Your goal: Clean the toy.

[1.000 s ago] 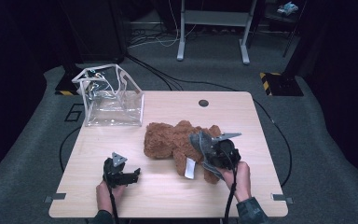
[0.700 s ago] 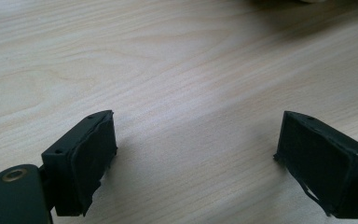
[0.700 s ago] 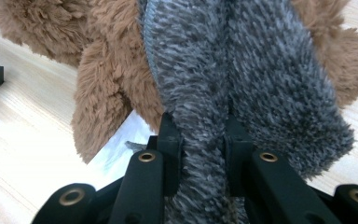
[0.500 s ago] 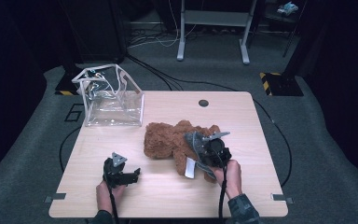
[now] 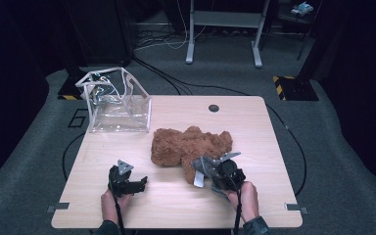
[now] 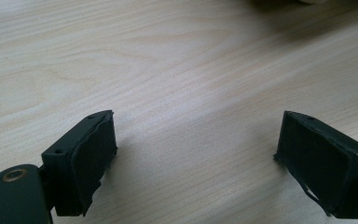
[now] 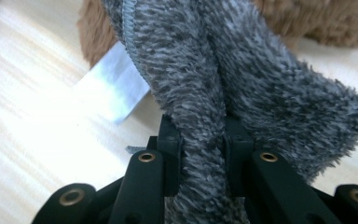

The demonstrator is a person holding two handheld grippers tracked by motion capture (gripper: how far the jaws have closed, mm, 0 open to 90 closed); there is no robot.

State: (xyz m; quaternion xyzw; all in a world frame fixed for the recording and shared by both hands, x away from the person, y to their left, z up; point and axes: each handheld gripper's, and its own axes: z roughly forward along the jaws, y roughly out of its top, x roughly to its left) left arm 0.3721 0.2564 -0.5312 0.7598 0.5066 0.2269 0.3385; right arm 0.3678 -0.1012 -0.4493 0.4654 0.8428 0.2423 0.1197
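The worktop (image 5: 127, 147) held a clear bag (image 5: 120, 105) at ten o'clock and the teddy bear (image 5: 188, 144) at centre. Your right gripper (image 5: 208, 169) pinched its grey foot (image 7: 205, 93); your left gripper (image 5: 137, 185) waited, fingers (image 6: 86, 158) spread. You needed a firm pinch, lifting slowly.

Fuzzy grey cloth (image 7: 214, 84), matt wooden table (image 5: 176, 210), seemingly.

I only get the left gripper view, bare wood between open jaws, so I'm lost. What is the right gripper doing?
Observer: The right gripper is shut on a grey fuzzy fabric fold at the near edge of a brown plush toy.
Operator: Where's that toy from my gripper?
Observer: In the high view it lies mid-table, beyond and right of the left gripper.
Operator: Any container around?
Observer: A clear plastic bag stands upright at the pale wooden table's far left corner.
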